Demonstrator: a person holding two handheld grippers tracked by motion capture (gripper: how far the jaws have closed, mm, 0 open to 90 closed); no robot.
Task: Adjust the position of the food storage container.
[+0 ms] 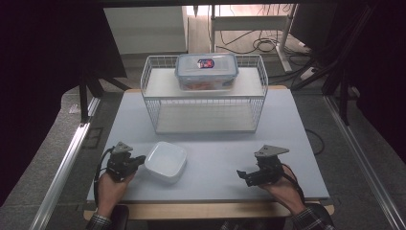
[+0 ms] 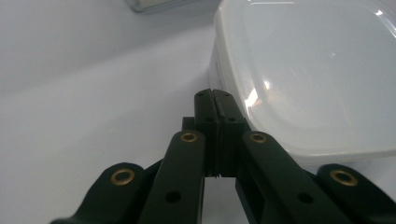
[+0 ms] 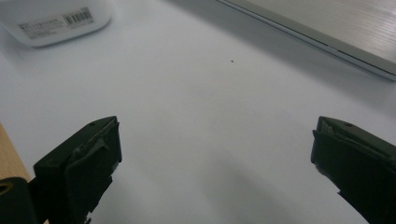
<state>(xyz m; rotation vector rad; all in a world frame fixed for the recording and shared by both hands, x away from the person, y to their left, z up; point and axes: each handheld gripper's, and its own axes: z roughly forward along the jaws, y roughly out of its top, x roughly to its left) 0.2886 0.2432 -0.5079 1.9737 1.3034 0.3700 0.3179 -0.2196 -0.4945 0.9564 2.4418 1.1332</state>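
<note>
The white lid [image 1: 165, 161] lies flat on the surface [image 1: 215, 143], near the front edge and toward the left side. The left tongs [image 1: 140, 159] are just beside its left rim, and they point straight at it. In the left gripper view the two black jaws are pressed together with nothing between them, and their tips stand right at the side wall of the lid [image 2: 303, 79]; I cannot tell if they already touch it or only stand very close.

The right tongs [image 1: 242, 174] are well apart from the lid, on the other side of the front area, and their jaws stand wide apart over bare surface. In the right gripper view the lid [image 3: 56, 18] is far off, at the upper left corner.

So the lid lies to the right of the left tongs, and the left hand [image 1: 112, 189] is clearly the nearer one. The lid is nearly square with rounded corners, so I see no real long axis. I think the left tongs must spread before they can take the rim.

Behind, a wire basket [image 1: 206, 96] carries a closed plastic box [image 1: 207, 71] on its upper shelf.
</note>
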